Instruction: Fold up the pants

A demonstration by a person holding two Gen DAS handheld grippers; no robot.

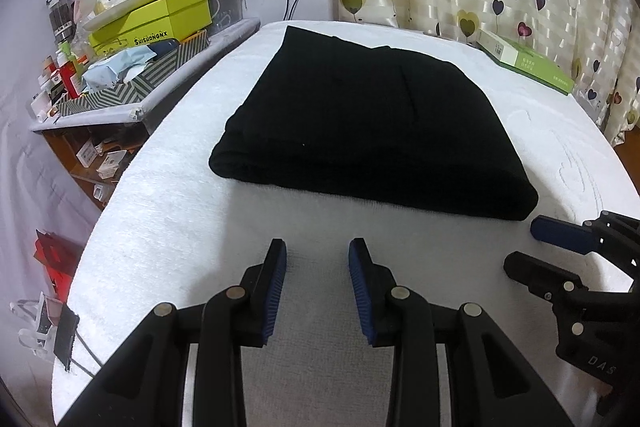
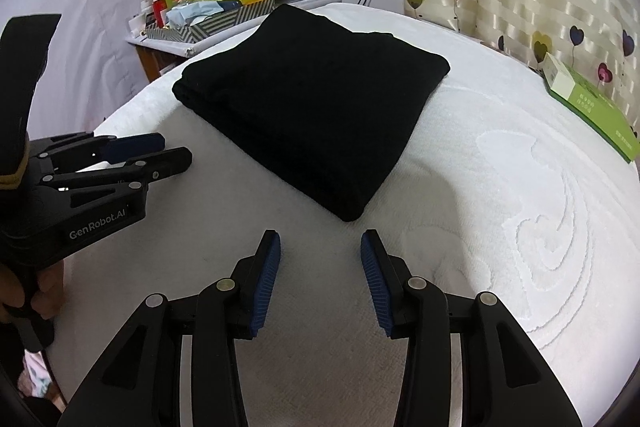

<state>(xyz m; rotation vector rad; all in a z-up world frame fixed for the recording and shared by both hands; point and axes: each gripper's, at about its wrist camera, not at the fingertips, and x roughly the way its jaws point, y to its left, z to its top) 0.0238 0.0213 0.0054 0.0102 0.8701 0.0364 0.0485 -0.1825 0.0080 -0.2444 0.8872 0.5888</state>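
Pants (image 1: pixel 368 123) lie folded on the table (image 1: pixel 168 211) — both tools (image 1: pixel 318 259) (image 2: pixel 320 251) half-open, empty; snagging the near edge would undo them.

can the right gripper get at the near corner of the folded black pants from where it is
Probably yes. The right gripper is open and empty, with the near corner of the folded black pants just ahead of its fingers. Only bare white cover lies between, and the left gripper is off to the side.
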